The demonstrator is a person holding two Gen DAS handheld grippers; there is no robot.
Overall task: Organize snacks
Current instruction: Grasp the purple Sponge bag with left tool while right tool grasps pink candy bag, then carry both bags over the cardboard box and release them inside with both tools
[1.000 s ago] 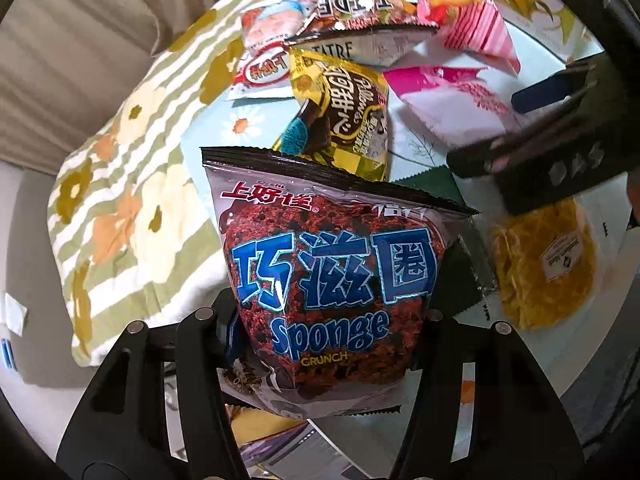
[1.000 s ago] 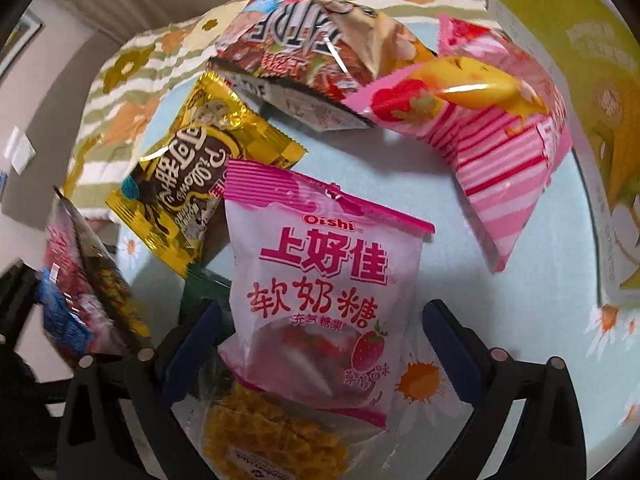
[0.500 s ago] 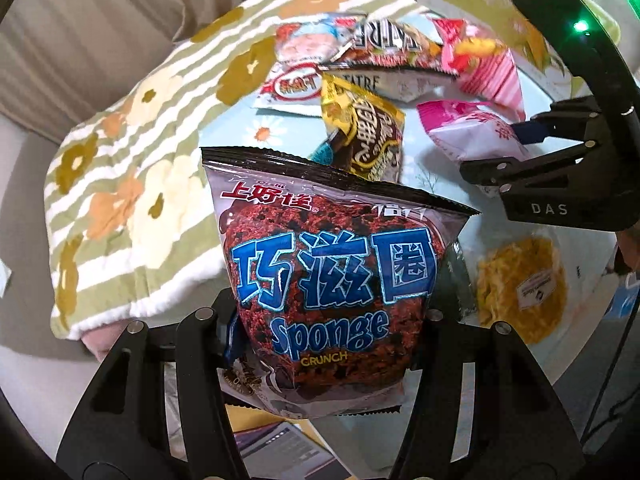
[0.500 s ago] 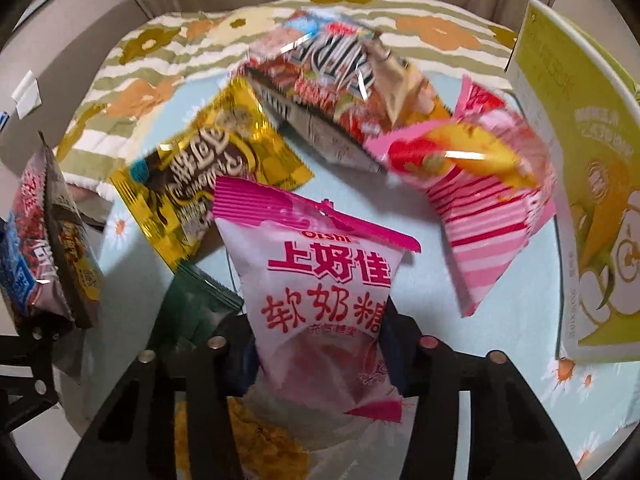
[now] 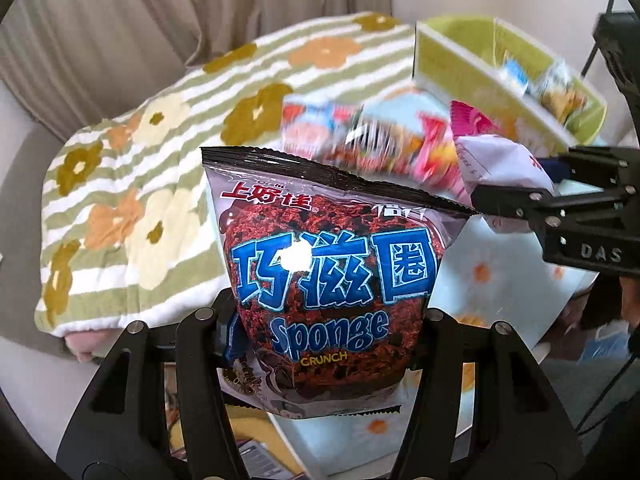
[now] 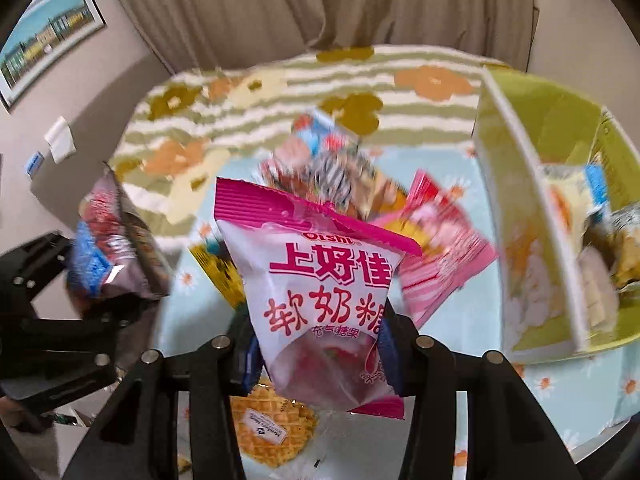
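Note:
My left gripper point(image 5: 324, 344) is shut on a dark red Sponge Crunch bag point(image 5: 332, 280) and holds it upright above the table; the bag also shows at the left of the right wrist view point(image 6: 112, 252). My right gripper point(image 6: 316, 344) is shut on a pink and white Oishi candy bag point(image 6: 320, 296), lifted off the table; it shows at the right of the left wrist view point(image 5: 500, 164). A green storage box point(image 6: 532, 208) with several snacks inside stands at the right, and also shows in the left wrist view point(image 5: 480, 68).
Several loose snack bags point(image 6: 344, 176) lie on the light blue flowered tablecloth point(image 6: 472, 300). A pink striped bag point(image 6: 444, 252) lies beside the box. A packed waffle point(image 6: 272, 424) lies near the front edge. A striped flowered blanket point(image 5: 132, 184) lies behind.
Both grippers have lifted their bags higher and tilted up, so the green box and curtain come into view. The right gripper closed on the pink bag one second ago.

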